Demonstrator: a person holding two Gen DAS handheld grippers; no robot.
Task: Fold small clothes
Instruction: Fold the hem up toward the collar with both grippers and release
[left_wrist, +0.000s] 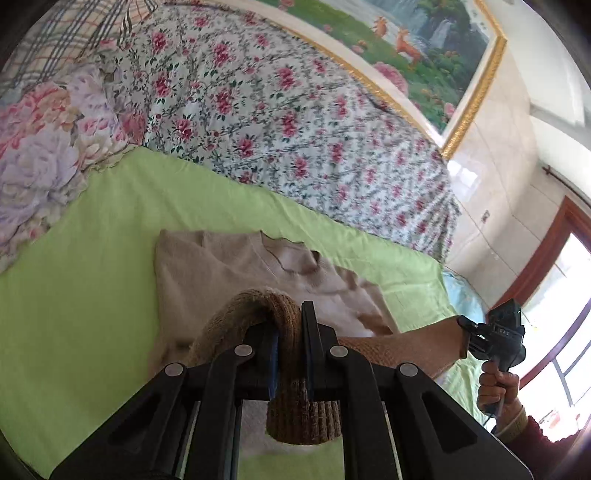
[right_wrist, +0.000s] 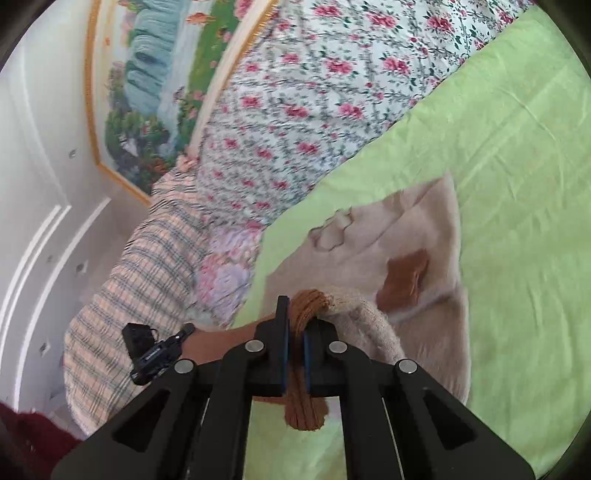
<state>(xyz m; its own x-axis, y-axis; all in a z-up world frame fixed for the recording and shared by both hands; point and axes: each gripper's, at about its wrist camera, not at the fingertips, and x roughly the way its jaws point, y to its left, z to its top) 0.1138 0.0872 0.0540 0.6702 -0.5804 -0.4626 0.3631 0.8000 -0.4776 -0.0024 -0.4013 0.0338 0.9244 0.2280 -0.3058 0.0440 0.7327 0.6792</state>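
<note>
At lower centre of each wrist view, left tongs (left_wrist: 288, 339) and right tongs (right_wrist: 295, 336) clenched on the ribbed brown hem (left_wrist: 280, 306) of the beige knit sweater (left_wrist: 229, 269), lifted and stretched between them, probably for folding over the body lying flat on the smooth green sheet (left_wrist: 92, 258); floral quilt (left_wrist: 277, 110) behind.

Home bedroom. Work surface is a bed under a light green sheet (left_wrist: 92, 266), a floral quilt (left_wrist: 280, 110) bunched along its far side. Plaid bedding (right_wrist: 140, 280) and a pillow with large pink and lilac flowers (left_wrist: 40, 155) piled at one end. Gold-framed landscape painting (left_wrist: 436, 48) on a white tiled wall; wood-framed window (left_wrist: 554, 266) at the side.
</note>
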